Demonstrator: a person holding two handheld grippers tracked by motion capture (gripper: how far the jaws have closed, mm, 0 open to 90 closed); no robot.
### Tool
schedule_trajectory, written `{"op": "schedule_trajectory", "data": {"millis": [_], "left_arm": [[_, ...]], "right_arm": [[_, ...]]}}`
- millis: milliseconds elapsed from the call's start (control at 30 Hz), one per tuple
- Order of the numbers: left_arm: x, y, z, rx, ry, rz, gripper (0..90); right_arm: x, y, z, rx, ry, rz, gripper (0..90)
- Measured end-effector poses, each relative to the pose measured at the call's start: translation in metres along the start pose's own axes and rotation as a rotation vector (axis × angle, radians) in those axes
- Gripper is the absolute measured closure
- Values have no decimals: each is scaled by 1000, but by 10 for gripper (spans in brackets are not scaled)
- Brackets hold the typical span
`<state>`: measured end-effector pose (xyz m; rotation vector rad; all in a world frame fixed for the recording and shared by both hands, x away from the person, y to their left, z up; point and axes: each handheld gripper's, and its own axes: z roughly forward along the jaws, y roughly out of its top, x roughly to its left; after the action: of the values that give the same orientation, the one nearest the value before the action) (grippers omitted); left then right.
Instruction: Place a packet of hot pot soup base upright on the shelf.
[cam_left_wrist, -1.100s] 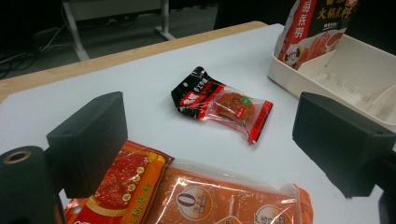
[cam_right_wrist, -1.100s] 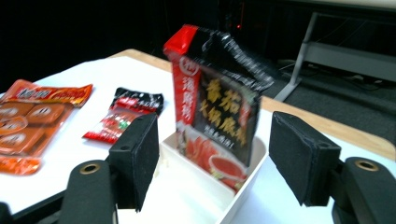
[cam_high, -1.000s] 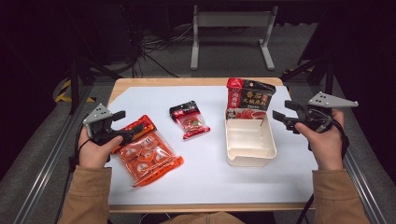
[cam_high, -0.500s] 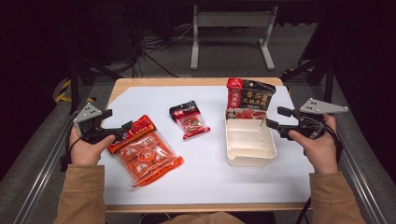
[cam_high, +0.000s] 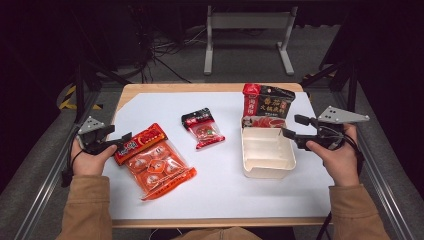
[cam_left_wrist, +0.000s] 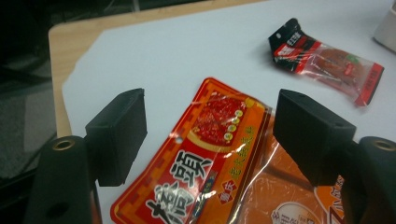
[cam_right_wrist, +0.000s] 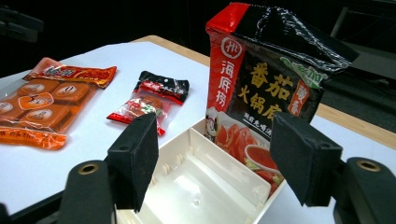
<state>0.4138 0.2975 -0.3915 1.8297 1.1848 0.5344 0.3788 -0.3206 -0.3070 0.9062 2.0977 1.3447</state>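
Note:
A large orange snack packet (cam_high: 155, 162) lies flat at the table's left. My left gripper (cam_high: 119, 140) is at the packet's red header end and stands open; in the left gripper view that header (cam_left_wrist: 210, 163) lies below and between the two jaws of the left gripper (cam_left_wrist: 212, 133), untouched. A white divided tray (cam_high: 270, 172) sits at the right. A black and red sauce pouch (cam_high: 267, 106) stands upright in its far compartment. My right gripper (cam_high: 290, 126) hovers open at the tray's right rim. The right gripper (cam_right_wrist: 219, 158) faces the tray (cam_right_wrist: 187, 186) and the pouch (cam_right_wrist: 266, 88).
A small red and black packet (cam_high: 204, 129) lies mid-table between the orange packet and the tray; it also appears as the small packet (cam_left_wrist: 327, 60) and small packet (cam_right_wrist: 149, 100). White paper (cam_high: 225, 190) covers the wooden tabletop. Metal rails run along both table sides.
My left gripper has drawn back to the left, off the orange packet toward its header end. My right gripper has shifted slightly left and down toward the tray's rim.

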Motion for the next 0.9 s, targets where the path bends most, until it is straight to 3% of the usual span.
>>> {"op": "schedule_trajectory", "data": {"millis": [200,300,333,367,400,567,733,900], "left_arm": [[10,-8,5,37,5,-60,276],[16,-14,8,100,42,-83,274],[16,-14,8,100,42,-83,265],[18,-16,9,125,68,-80,247],[20,-19,11,130,52,-113,248],[25,-24,15,164,45,-130,254],[29,-31,21,201,-25,-163,255],[33,-33,22,207,-14,-181,233]], "right_arm": [[1,0,1,2,5,-1,330],[1,0,1,3,7,-1,327],[1,0,1,3,7,-1,327],[1,0,2,-4,4,-1,326],[1,-1,2,-6,2,0,326],[0,-1,2,-7,-2,4,325],[0,-1,1,-28,3,-7,319],[1,-1,1,-33,6,-16,317]]}}
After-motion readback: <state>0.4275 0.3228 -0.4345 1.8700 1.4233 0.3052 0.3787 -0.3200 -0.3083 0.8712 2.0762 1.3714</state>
